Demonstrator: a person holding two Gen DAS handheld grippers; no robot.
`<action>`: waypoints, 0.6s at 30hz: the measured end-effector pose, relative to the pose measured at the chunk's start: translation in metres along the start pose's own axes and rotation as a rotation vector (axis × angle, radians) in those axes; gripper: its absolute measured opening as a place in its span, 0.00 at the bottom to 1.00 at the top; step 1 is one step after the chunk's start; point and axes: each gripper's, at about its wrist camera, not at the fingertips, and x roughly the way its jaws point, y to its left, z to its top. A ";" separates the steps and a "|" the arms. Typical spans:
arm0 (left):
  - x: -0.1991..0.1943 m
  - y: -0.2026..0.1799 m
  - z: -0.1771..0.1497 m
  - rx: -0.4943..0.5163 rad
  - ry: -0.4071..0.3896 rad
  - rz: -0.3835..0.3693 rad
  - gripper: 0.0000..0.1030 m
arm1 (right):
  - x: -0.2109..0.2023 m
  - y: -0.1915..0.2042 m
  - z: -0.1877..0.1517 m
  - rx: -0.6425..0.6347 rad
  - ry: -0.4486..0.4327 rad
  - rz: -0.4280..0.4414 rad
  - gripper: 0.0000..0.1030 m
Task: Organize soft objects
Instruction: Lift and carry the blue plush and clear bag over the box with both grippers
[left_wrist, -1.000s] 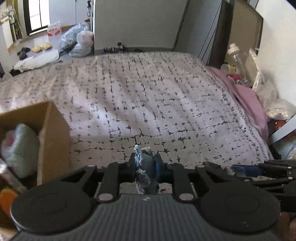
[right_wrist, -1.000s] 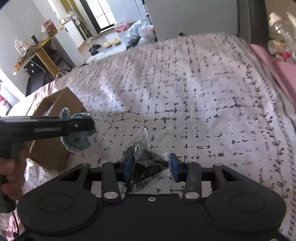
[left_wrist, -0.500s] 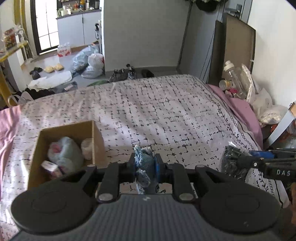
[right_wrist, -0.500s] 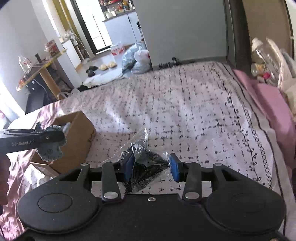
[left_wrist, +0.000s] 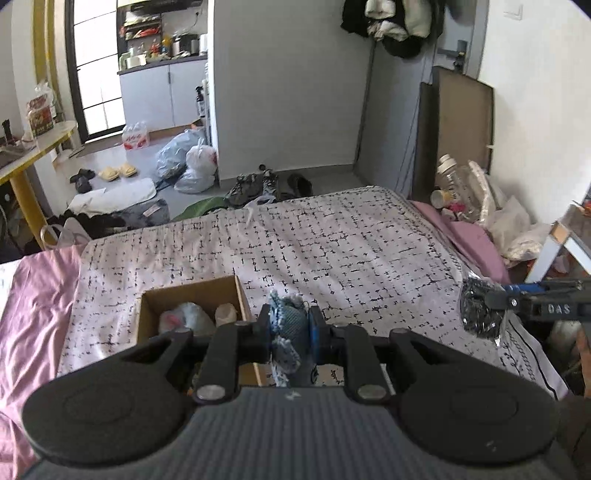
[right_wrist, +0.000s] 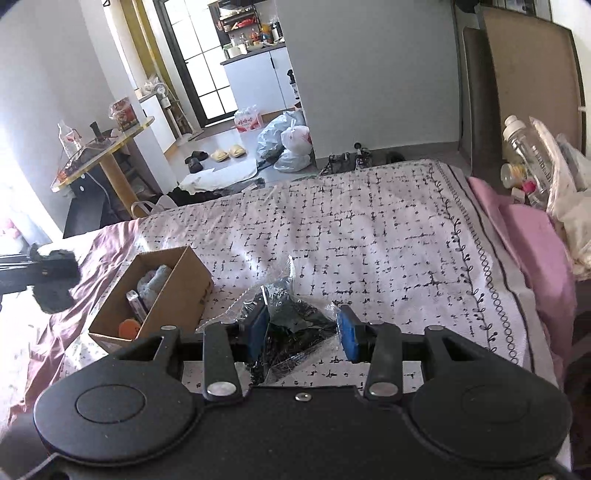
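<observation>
Left wrist: tool (left_wrist: 289, 328) grips blue knit piece (left_wrist: 286, 325) hanging lengthwise downward.

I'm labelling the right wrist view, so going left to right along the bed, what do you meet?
Left tongs holding a dark soft thing → cardboard box → clear bag of dark stuff in the right tongs → pink pillow.

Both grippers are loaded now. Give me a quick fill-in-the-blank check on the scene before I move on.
1. The left gripper is shut on a blue-grey ____ item.
2. The right gripper holds a dark item wrapped in clear ____.
3. The cardboard box sits on the ____.
4. The box is already partly ____.

Missing words: knitted; plastic; bed; filled
</observation>
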 end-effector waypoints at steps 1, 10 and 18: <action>-0.008 0.004 0.000 0.020 -0.014 -0.020 0.18 | -0.002 0.001 0.000 -0.004 -0.002 -0.003 0.39; -0.059 0.032 -0.010 0.076 -0.016 0.060 0.18 | -0.013 0.017 -0.010 -0.070 -0.024 0.054 0.39; -0.097 0.049 -0.031 0.007 -0.069 0.092 0.18 | -0.010 0.039 -0.021 -0.092 -0.018 0.076 0.39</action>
